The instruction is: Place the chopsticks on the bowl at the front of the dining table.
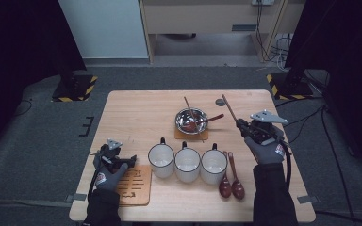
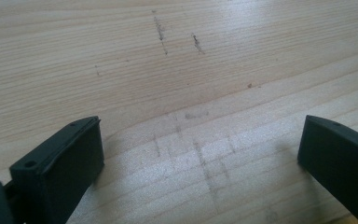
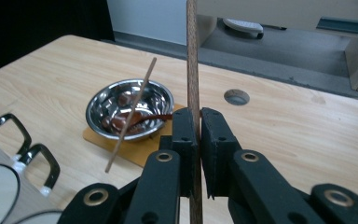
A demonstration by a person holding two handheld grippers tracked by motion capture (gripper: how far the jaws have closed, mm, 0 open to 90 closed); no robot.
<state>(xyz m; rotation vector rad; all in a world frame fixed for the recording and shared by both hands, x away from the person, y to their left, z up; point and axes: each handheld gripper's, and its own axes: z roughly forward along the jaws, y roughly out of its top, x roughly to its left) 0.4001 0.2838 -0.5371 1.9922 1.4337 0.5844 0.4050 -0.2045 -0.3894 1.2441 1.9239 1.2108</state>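
A chopstick is clamped between the closed jaws of the right gripper, gripped near its lower part so that most of its length rises above the jaws. In the high view it is seen slanting up and away from the right gripper, over the table to the right of the bowl. The left gripper is held low near the table's front left, beside a wooden mat; its jaws are spread apart with nothing between them, only bare wood being seen beyond them.

The main risk is judged to be slippage: the stick is thin and held by a short stretch, so it could pivot or slide in the jaws if swung quickly. If it is carried towards the bowl, the free end could strike the rim or the second chopstick leaning there, and the bowl could be tipped off its coaster. A release too high could let the stick bounce out.

Counted: two chopsticks, one held and one in the bowl; one steel bowl on one coaster; three white mugs in a row; two dark spoons lying side by side right of the mugs, and what appears to be a third spoon resting in the bowl, though its shape is hard to make out; one slotted mat.
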